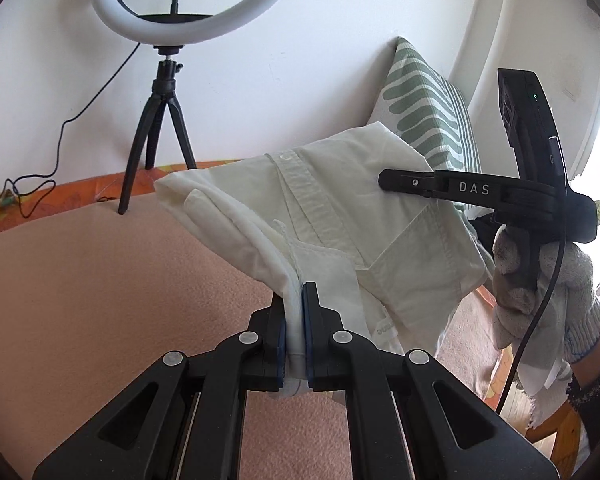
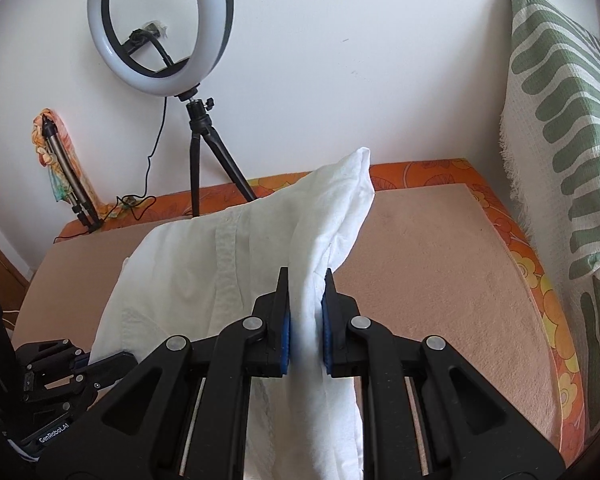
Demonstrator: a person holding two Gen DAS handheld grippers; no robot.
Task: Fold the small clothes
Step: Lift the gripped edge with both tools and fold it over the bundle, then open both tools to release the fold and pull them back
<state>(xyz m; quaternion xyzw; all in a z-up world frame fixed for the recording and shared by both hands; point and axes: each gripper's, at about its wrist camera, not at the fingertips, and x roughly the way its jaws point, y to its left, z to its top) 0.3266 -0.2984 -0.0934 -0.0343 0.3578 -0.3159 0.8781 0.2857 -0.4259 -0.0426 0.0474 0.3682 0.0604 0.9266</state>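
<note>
White shirt point(image 1: 324, 216) slung in the air between my two grippers, above the peach-coloured mat point(image 1: 99, 280).

Light, limp cotton; it sags and bunches wherever unsupported, so I judge hems, seams and corners the surest holds, not the loose middle. My left gripper point(image 1: 295, 320) is clamped nearly closed on a thick gathered edge near the collar. My right gripper point(image 2: 306, 312) pinches a bunched fold, pads point(image 2: 285, 336) pressed into cloth on both sides. Nothing else touched.
</note>
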